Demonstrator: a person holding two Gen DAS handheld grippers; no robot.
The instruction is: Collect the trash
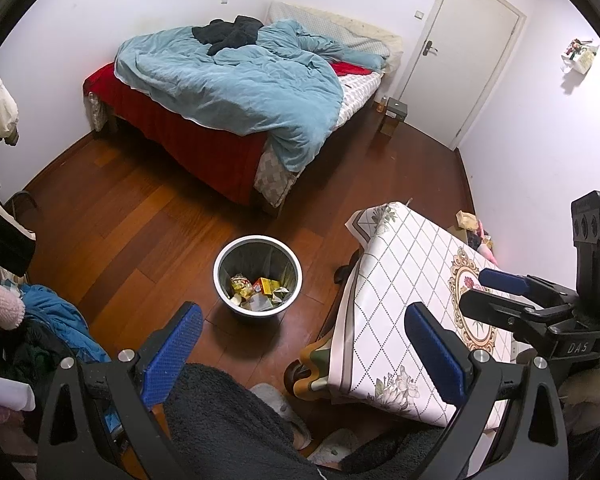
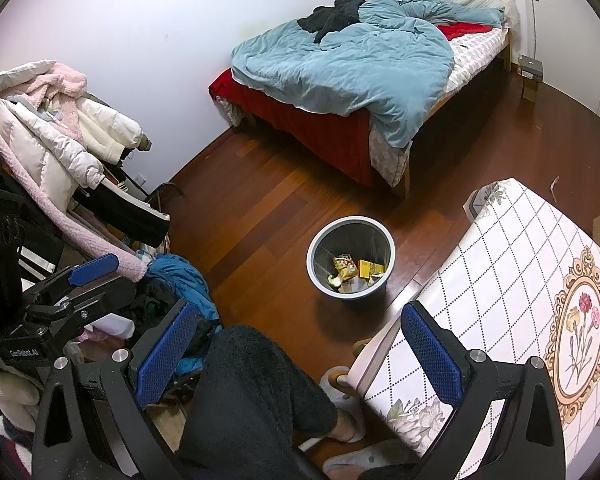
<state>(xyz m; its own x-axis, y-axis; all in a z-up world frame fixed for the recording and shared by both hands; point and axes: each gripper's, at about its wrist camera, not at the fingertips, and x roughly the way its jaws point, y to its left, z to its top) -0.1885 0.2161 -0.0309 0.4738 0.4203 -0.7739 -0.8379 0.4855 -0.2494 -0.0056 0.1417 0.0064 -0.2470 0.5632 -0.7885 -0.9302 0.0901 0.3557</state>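
Wooden floor (image 1: 148,216) holds trash-filled bin (image 1: 257,276); both grippers (image 1: 304,344) (image 2: 300,344) gape empty

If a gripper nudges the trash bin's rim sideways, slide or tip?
Probably slides: the trash bin stands upright on smooth wooden floor. It looks light, holding only a few wrappers and a yellow box at the bottom, so a high push might tip it. The thin rim may flex.

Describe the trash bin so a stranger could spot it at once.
Start at the bed with the blue quilt. On the wooden floor between its foot and the patterned table stands a round grey bin. It is the only open container there, with yellow wrappers inside.
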